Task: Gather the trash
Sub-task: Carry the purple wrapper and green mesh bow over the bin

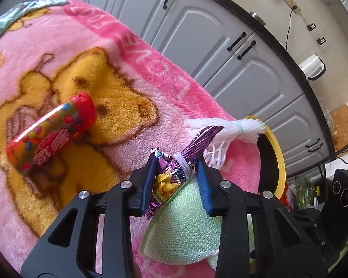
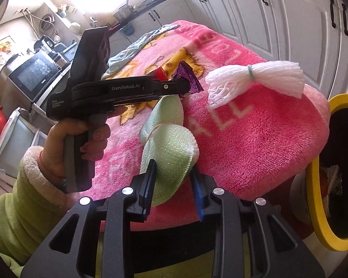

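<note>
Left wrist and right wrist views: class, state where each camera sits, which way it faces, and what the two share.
Left wrist: on the left gripper, facing along its fingers at a purple wrapper they pinch.
Right wrist: on the right gripper, facing a green foam net; the left hand shows.
Shared: pink blanket, white foam net, yellow-rimmed bin.

Pink bear blanket (image 1: pixel 118 53), grey cabinets (image 1: pixel 220 46)

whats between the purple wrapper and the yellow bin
The white foam net, tied with a band, lies on the pink blanket between the purple wrapper and yellow bin; left wrist view shows it.
</note>
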`<act>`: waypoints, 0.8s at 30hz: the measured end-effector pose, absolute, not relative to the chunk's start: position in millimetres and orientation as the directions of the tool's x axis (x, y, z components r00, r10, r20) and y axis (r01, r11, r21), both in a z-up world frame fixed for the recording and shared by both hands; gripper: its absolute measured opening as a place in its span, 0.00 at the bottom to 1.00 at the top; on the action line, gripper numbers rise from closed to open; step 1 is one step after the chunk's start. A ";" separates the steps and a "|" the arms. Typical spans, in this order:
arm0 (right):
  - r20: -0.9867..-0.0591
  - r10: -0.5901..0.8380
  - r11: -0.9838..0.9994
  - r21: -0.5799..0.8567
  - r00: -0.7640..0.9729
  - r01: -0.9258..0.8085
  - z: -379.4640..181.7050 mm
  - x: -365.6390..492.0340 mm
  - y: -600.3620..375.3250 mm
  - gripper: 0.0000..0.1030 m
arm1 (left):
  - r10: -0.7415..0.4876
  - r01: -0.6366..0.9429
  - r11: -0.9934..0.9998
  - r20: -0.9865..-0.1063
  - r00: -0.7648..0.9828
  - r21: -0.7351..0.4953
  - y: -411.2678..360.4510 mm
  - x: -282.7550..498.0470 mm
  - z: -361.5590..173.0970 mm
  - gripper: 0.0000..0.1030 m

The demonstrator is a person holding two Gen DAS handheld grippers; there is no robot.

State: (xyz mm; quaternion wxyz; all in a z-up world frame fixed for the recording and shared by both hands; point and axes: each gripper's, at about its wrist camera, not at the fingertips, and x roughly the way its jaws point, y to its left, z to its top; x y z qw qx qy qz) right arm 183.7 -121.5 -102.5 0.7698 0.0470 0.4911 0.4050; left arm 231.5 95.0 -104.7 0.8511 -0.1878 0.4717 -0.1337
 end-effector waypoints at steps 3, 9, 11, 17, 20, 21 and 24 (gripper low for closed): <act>-0.706 0.680 0.661 0.471 0.200 -0.584 -94.8 181.5 -124.1 0.26 | -0.398 0.046 0.891 -0.730 0.556 -0.451 97.9 224.4 -91.4 0.25; -0.682 0.695 0.649 0.460 0.227 -0.606 -76.3 176.4 -129.4 0.25 | -0.402 0.072 0.882 -0.665 0.629 -0.465 97.5 212.4 -54.8 0.25; -0.681 0.693 0.651 0.451 0.237 -0.610 -72.5 174.7 -130.9 0.25 | -0.407 0.075 0.876 -0.646 0.646 -0.477 98.1 209.5 -44.9 0.25; -0.653 0.706 0.655 0.456 0.274 -0.603 -56.6 172.7 -147.3 0.25 | -0.394 0.111 0.889 -0.616 0.683 -0.445 87.5 199.1 -17.6 0.24; -0.634 0.708 0.667 0.455 0.311 -0.590 -46.6 173.1 -163.0 0.25 | -0.386 0.133 0.898 -0.607 0.695 -0.419 77.7 195.9 -6.3 0.24; -0.629 0.705 0.675 0.453 0.328 -0.583 -43.2 173.4 -169.8 0.25 | -0.384 0.137 0.900 -0.605 0.697 -0.414 75.3 194.4 -4.2 0.24; -0.616 0.696 0.696 0.453 0.369 -0.556 -37.3 175.9 -189.0 0.25 | -0.383 0.158 0.906 -0.599 0.703 -0.393 62.8 193.6 3.6 0.24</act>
